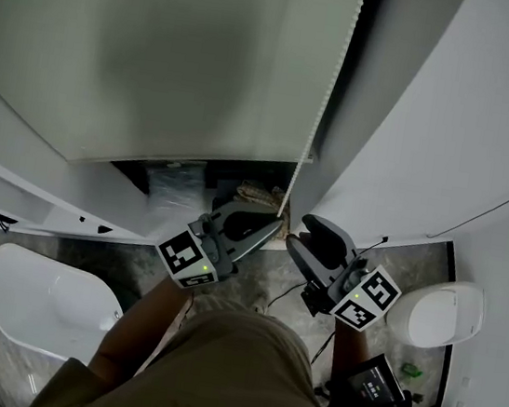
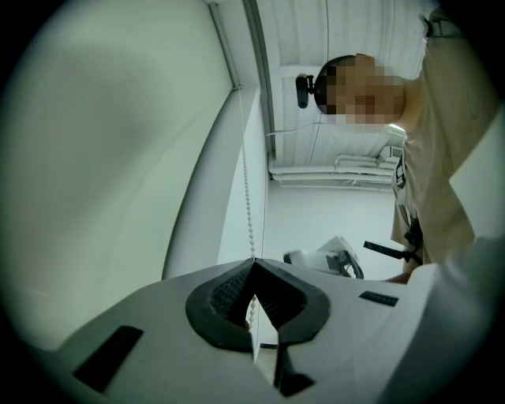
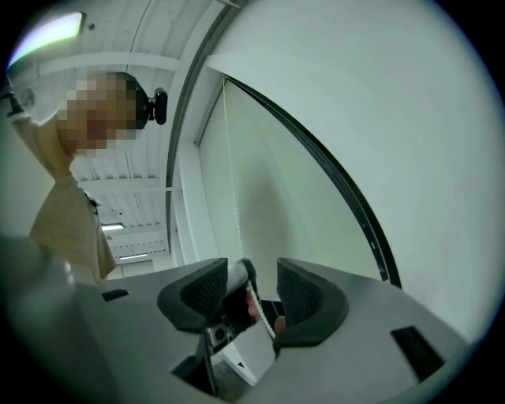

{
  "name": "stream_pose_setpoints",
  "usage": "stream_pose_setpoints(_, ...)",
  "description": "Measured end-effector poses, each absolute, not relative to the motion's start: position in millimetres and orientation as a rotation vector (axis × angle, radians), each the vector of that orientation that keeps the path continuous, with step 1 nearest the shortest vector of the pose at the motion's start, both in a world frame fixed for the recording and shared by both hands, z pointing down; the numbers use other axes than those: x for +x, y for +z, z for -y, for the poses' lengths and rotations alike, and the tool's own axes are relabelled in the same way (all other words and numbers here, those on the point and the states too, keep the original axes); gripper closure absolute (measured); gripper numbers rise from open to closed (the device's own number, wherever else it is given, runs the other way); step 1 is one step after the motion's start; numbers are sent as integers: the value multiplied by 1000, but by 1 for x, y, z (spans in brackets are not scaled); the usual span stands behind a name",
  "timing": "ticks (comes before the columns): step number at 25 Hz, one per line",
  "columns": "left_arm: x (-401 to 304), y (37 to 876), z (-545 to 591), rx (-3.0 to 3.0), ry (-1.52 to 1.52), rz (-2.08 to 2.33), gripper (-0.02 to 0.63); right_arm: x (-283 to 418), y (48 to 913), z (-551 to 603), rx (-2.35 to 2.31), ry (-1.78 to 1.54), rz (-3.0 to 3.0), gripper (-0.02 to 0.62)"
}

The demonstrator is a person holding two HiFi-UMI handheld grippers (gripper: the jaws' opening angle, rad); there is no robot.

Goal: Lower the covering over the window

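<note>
A pale roller blind (image 1: 163,53) covers most of the window, with its bottom edge just above the sill. Its white bead chain (image 1: 333,77) hangs down the blind's right side. My left gripper (image 1: 275,222) is shut on the chain near its lower end. In the left gripper view the chain (image 2: 247,205) runs down into the closed pads of the left gripper (image 2: 253,264). My right gripper (image 1: 302,233) sits just right of it, open. In the right gripper view the chain (image 3: 260,312) passes loose through the gap of the right gripper (image 3: 252,272).
A white wall (image 1: 456,104) stands right of the window. A white tub-shaped object (image 1: 44,300) lies at lower left, and a white rounded object (image 1: 446,314) on the floor at right. A black device (image 1: 375,384) and cables lie near my legs.
</note>
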State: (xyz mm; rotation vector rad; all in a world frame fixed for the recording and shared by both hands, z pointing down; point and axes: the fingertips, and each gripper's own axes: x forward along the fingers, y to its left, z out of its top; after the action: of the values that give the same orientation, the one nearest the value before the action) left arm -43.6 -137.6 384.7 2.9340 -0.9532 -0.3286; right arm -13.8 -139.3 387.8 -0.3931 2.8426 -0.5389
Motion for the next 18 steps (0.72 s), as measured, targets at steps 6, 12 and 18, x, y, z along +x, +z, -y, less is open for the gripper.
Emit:
stream_pose_setpoints(6,-14,420,119,2921,-242,892,591,-29,373,138,-579,-257,-2967,454)
stream_pose_setpoints(12,-32,435,117,2871,-265,830,550,-28,383,146,-682,-225,-2964,588)
stream_pose_setpoints(18,-67,376,126,2876,-457,936,471,-52,416,133,-578,-368,-3041,589)
